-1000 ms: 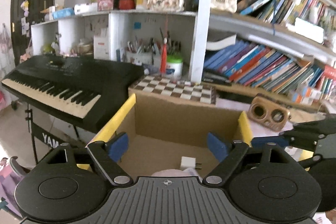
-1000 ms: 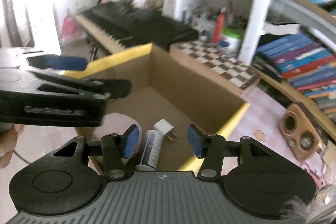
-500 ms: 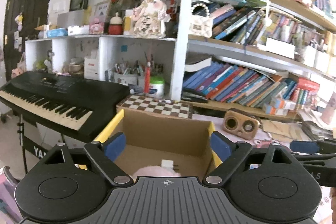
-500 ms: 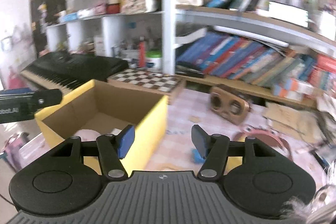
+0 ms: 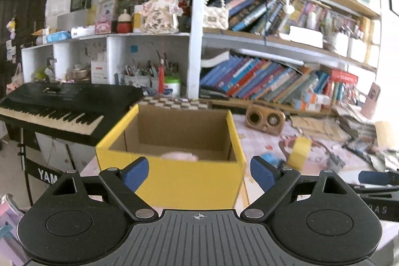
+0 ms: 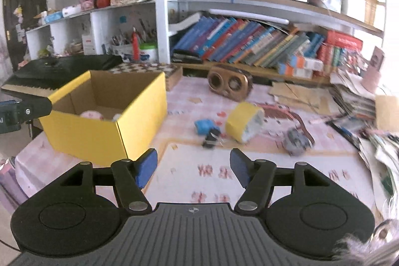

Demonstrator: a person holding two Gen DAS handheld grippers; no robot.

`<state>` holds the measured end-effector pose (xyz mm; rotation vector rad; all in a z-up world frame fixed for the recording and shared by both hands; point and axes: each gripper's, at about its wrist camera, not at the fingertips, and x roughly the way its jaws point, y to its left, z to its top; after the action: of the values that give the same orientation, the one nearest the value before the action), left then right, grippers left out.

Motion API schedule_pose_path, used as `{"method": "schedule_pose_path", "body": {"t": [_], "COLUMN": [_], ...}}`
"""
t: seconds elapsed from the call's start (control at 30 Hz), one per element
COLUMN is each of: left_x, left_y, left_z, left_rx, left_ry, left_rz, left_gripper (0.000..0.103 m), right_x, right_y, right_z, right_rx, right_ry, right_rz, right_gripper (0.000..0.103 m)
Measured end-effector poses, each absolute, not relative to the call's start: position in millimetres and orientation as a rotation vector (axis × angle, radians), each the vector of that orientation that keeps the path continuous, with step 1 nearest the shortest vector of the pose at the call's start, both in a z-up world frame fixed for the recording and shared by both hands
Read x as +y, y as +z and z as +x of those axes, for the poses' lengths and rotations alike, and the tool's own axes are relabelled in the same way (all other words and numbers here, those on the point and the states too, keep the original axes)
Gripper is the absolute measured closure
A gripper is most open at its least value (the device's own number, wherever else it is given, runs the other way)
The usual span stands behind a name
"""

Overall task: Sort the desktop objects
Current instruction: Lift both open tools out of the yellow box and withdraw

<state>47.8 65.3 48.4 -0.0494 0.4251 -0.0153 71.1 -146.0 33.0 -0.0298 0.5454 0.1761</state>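
Note:
A yellow cardboard box [image 5: 172, 178] [image 6: 99, 133] stands on the pink tablecloth with a pink soft item [image 6: 90, 114] inside. My left gripper [image 5: 198, 172] is open and empty, just in front of the box's near wall. My right gripper [image 6: 194, 167] is open and empty, above the tablecloth right of the box. Ahead of it lie a blue object [image 6: 205, 126], a small black item [image 6: 212, 138], a yellow roll [image 6: 243, 122] and a grey object [image 6: 296, 141].
A brown wooden speaker [image 6: 229, 86] and a checkerboard box [image 6: 159, 69] sit at the back. A black keyboard [image 5: 62, 109] stands left of the table. Paper and book piles [image 6: 361, 104] crowd the right side. Bookshelves rise behind.
Both grippers have pulled back and up out of the box. The right gripper has swung right, over the tablecloth. The left now faces the box's outer wall.

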Motion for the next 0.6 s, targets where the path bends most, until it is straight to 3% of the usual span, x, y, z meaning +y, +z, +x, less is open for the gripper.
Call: {"method": "schedule_pose_path", "body": {"t": [0.6], "left_x": [34], "left_y": [16], "left_z": [-4], "left_rx": [0.532], "left_ry": [-0.169], "left_rz": [0.055], "left_gripper": [0.012], "right_x": [-154], "right_y": [-1], "right_z": [-9], "right_rx": [0.644], "right_ry": [0.055], "right_rz": [0.0], "right_gripper": [0.031]}}
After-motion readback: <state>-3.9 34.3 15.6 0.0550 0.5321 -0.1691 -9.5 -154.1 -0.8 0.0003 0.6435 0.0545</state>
